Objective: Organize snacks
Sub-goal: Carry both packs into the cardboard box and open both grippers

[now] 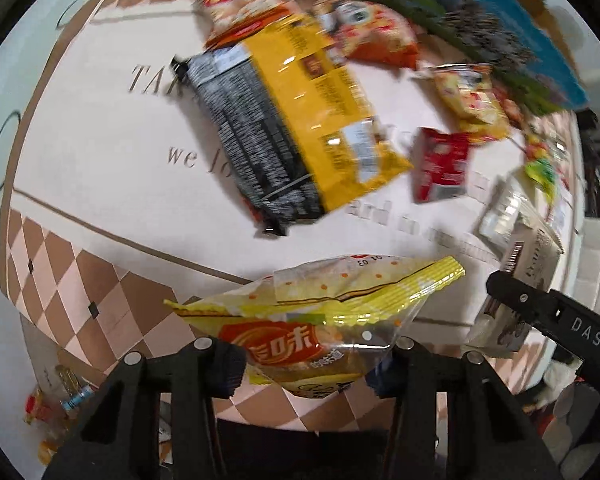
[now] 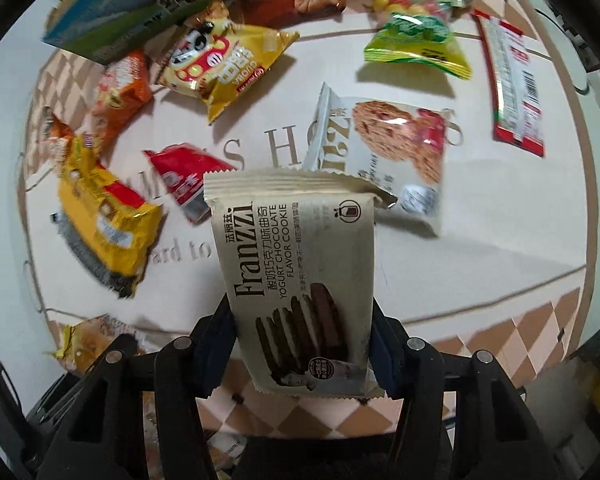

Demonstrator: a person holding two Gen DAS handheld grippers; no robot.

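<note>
My left gripper [image 1: 306, 364] is shut on a yellow chip bag [image 1: 320, 312] and holds it above the table's near edge. My right gripper [image 2: 302, 344] is shut on a beige Franzzi chocolate cookie pack [image 2: 296, 264], held upright above the table; that pack also shows at the right of the left wrist view [image 1: 520, 276]. A large yellow-and-black snack bag [image 1: 296, 128] lies mid-table. A white Franzzi cookie pack [image 2: 384, 152], a small red packet [image 2: 184, 184], a green bag [image 2: 420, 44] and a yellow cartoon bag [image 2: 224, 68] lie around it.
A tablecloth [image 1: 100, 128] with printed letters and a checkered border covers the table. A blue-green box [image 2: 112, 12] stands at the back. Orange snack bags [image 2: 120, 92] lie near it. A red-edged flat packet [image 2: 516, 84] lies at the far right. More snacks [image 1: 56, 412] lie below the table's edge.
</note>
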